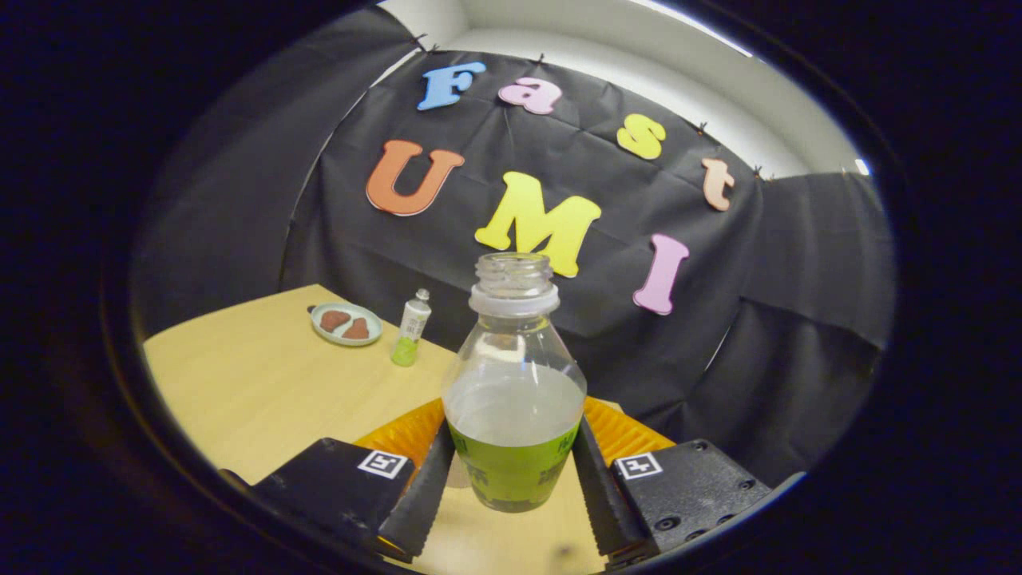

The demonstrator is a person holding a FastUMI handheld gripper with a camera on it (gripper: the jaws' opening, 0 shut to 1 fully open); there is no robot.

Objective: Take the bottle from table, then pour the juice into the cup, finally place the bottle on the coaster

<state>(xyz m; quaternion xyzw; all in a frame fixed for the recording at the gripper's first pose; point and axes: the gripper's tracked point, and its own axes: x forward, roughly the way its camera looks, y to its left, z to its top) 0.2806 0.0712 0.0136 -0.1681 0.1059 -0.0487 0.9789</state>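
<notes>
A clear plastic bottle (513, 391) with a green label and no cap stands upright between my fingers. Pale liquid fills it to about half its height. My gripper (512, 451) is shut on the bottle, one finger pressing each side of the label. An orange ribbed coaster (398, 438) lies on the table right behind the bottle and shows on both sides of it. I cannot tell whether the bottle's base rests on the table or hangs just above it.
The light wooden table (263, 383) stretches away to the left. Far back on it sit a small pale plate (346, 324) with two brown pieces and a small bottle (411, 329) with a green bottom. The black cloth wall closes the back.
</notes>
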